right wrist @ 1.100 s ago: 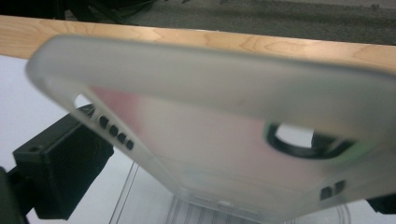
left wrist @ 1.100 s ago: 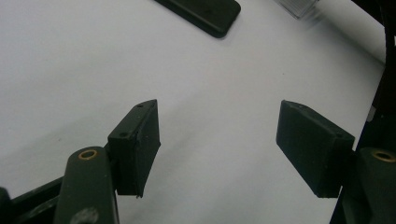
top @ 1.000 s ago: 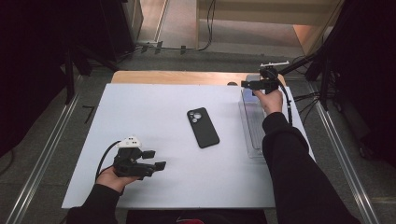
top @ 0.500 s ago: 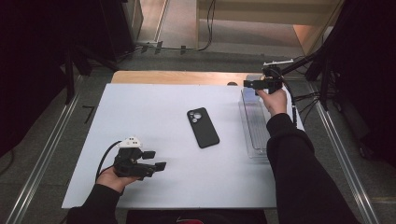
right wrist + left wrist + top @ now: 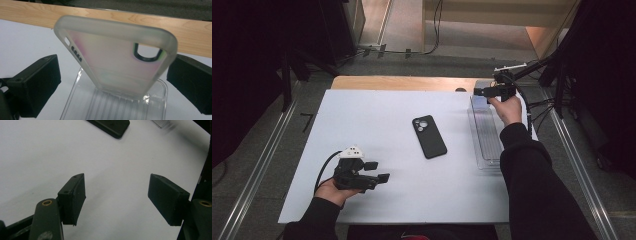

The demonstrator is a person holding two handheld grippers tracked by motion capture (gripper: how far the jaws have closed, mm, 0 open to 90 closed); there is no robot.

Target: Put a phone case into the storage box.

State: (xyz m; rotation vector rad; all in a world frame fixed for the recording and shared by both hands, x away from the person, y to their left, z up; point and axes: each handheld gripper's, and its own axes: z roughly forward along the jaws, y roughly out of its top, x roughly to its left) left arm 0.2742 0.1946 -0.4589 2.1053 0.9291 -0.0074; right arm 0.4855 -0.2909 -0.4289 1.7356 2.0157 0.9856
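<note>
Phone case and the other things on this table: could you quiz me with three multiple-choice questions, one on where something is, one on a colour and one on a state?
1. Where does the black phone lie?
A. on the floor
B. flat on the white table, near its middle
C. on a chair

2. What colour is the phone case in front of the right tool?
A. frosted and see-through
B. solid red
C. black

3. How do the jaws of the left tool stand?
A. shut on the phone
B. open, with nothing between them
C. shut on a pen

Answers:
1 B: the high view shows it on the bare white surface, apart from both tools.
2 A: the right gripper view shows light and the wood edge through it.
3 B: the left gripper view shows just white table between the pads.
</note>
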